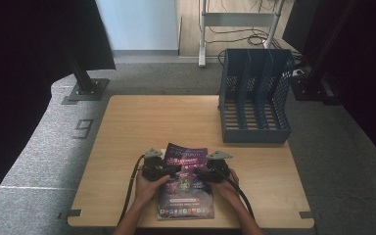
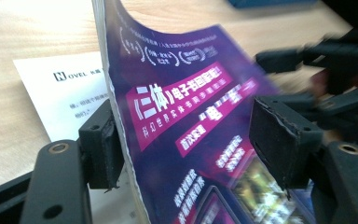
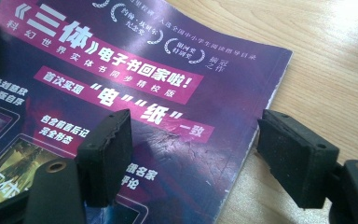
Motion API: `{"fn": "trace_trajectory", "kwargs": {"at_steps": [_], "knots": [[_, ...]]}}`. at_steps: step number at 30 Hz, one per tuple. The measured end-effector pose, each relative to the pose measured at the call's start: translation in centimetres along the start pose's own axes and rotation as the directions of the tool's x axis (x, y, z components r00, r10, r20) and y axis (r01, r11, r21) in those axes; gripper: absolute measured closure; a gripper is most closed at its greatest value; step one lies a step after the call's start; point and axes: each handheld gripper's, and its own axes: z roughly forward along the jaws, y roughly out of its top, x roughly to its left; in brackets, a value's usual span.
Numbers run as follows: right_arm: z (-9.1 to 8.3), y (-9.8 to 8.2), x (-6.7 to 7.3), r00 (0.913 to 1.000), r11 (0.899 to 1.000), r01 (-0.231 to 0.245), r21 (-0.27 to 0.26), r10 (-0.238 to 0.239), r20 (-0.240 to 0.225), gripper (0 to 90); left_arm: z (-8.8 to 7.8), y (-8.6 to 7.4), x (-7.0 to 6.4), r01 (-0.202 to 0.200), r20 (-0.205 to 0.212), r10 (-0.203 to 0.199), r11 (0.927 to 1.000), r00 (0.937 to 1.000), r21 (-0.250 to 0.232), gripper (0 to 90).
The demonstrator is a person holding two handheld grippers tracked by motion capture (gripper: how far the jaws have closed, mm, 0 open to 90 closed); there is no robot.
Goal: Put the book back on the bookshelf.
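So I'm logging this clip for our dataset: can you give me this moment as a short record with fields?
surface: wooden table
item: purple magazine, front edge of table, far end lifted
under it: white printed sheet
left gripper: open, jaws either side of the magazine's raised edge, one pad apart from the cover
right gripper: open, astride the magazine's right edge
rear right: blue file rack, slots bare

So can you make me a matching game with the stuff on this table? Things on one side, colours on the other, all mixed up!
Things:
1. magazine
2. file rack
3. table
4. loose sheet under the magazine

Colours:
A. blue
B. white with black print
C. purple
D. light wood

Pairs: 1-C, 2-A, 3-D, 4-B
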Motion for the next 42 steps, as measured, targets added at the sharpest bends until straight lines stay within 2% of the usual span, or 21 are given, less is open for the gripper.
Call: {"fn": "trace_trajectory", "kwargs": {"at_steps": [6,14,22,26,28,34,38,42], "knots": [[0.0,0.0,0.0,1.0,1.0,0.001,0.001,-0.001,-0.001,26.0,0.2,0.1,0.5,0.008,-0.024,-0.008,1.0,0.9997,0.003,34.5],[0.0,0.0,-0.1,1.0,1.0,0.003,0.001,-0.003,-0.003,25.8,0.8,0.7,0.5,-0.024,-0.046,0.026,0.9993,0.9986,0.03,42.3],[0.0,0.0,-0.1,1.0,1.0,0.004,0.001,-0.004,-0.004,25.8,1.9,0.7,0.4,-0.039,-0.063,0.043,0.997,0.9971,0.067,44.9],[0.0,0.0,-0.1,1.0,1.0,0.004,0.001,-0.004,-0.004,25.8,2.0,0.6,0.4,-0.051,-0.071,0.056,0.9964,0.9959,0.067,53.8],[0.0,0.0,-0.1,1.0,1.0,0.003,0.001,-0.003,-0.004,25.9,2.0,0.6,0.4,-0.063,-0.077,0.068,0.996,0.9948,0.064,58.7],[0.0,0.0,-0.1,1.0,1.0,0.005,0.002,-0.005,-0.006,25.7,1.9,0.4,0.4,-0.057,-0.074,0.059,0.9981,0.9955,0.024,71.7],[0.0,0.0,-0.1,1.0,1.0,0.003,0.002,-0.003,-0.007,25.7,1.7,0.2,0.6,-0.045,-0.049,0.044,0.9989,0.9979,-0.015,77.9],[0.0,0.0,-0.2,0.9999,1.0,0.003,0.002,-0.003,-0.011,25.9,1.4,0.1,0.6,-0.051,-0.019,0.05,0.9973,0.9986,-0.052,84.1]]}}
